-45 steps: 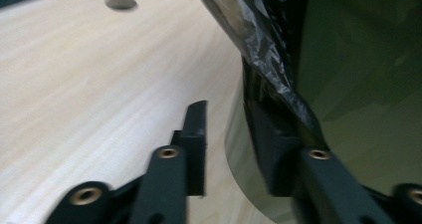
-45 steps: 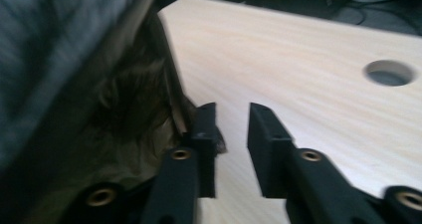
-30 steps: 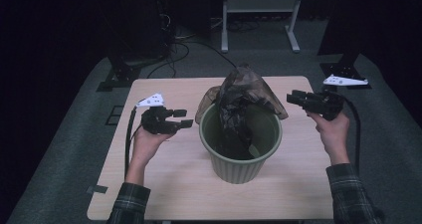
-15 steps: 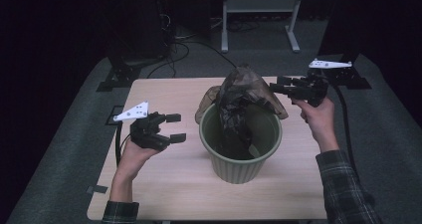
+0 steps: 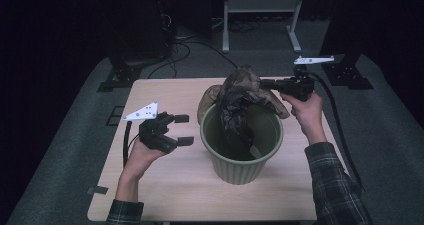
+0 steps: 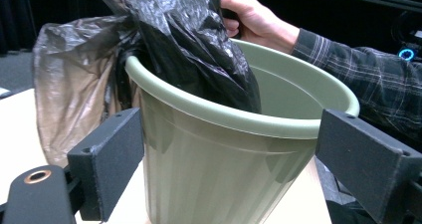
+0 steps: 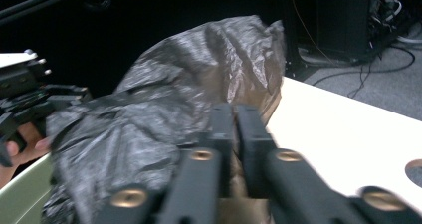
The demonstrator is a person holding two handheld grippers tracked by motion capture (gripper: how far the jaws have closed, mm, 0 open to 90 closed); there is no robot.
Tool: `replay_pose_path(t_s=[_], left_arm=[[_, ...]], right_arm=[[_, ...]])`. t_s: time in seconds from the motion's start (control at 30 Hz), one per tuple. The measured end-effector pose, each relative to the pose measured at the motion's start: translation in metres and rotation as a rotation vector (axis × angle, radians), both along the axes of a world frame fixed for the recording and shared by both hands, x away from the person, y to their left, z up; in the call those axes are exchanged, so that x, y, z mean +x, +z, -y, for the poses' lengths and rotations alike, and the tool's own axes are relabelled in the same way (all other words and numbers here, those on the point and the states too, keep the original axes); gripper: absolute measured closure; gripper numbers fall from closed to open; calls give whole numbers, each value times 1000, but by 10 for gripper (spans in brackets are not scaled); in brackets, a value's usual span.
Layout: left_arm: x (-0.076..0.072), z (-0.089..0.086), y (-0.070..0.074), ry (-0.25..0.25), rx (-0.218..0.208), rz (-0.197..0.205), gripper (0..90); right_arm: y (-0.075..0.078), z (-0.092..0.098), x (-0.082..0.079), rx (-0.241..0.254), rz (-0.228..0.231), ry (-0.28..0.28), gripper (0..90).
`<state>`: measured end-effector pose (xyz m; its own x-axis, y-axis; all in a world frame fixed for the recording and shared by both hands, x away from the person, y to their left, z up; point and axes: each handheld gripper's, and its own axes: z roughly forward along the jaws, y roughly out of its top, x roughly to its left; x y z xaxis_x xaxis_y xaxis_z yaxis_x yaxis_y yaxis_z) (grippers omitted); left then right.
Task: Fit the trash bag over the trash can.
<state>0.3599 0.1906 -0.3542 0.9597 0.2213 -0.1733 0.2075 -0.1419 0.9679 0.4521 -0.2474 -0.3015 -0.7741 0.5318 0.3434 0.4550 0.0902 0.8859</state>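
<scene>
- We find the right gripper [image 5: 267,84] with its jaws pressed together on a fold of the crumpled, thin dark-grey plastic bin bag [image 5: 240,102]; the jaws have just been closing, and in the right gripper view the film is pinched between them near the bag's upper edge.
- The right gripper is held level at the far right of the bin, pointing left across its rim.
- The bag rises above the round, ribbed, olive-green plastic waste bin [image 5: 227,157]; part hangs down inside, part drapes over the far-left rim onto the outside wall.
- We find the left gripper [image 5: 182,130] with its jaws standing wide apart, having just been opening; nothing is between them.
- It sits just left of the bin, pointing at its side wall; in the left gripper view the bin wall shows between the two pads, untouched.
- The bin stands upright near the middle of the pale wooden table [image 5: 165,92].
</scene>
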Motion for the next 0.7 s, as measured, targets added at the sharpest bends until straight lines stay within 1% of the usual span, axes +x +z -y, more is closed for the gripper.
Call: replay_pose_path(t_s=[0.1, 0.2, 0.27, 0.33, 0.37, 0.43, 0.5, 0.57, 0.7], left_arm=[[-1, 3, 0, -4, 2, 0, 103], [-2, 4, 2, -2, 2, 6, 102], [-3, 5, 3, 2, -3, 7, 102], [-4, 5, 4, 6, 0, 11, 102], [-4, 5, 5, 5, -1, 13, 102], [-5, 5, 6, 7, 0, 19, 102], [-7, 6, 8, 6, -3, 21, 102], [-9, 6, 9, 3, -4, 25, 102], [-11, 7, 11, 1, -2, 34, 102]], right_arm=[[5, -2, -10, 4, 25, 19, 900], [12, -4, -26, 2, 62, 49, 900], [17, -6, -41, 7, 87, 86, 900], [20, -9, -55, -1, 112, 122, 900], [21, -11, -63, -12, 121, 139, 900], [22, -14, -75, -30, 137, 160, 900], [22, -17, -87, -35, 143, 190, 900], [18, -20, -101, -50, 149, 219, 900], [7, -21, -123, -67, 150, 247, 900]])
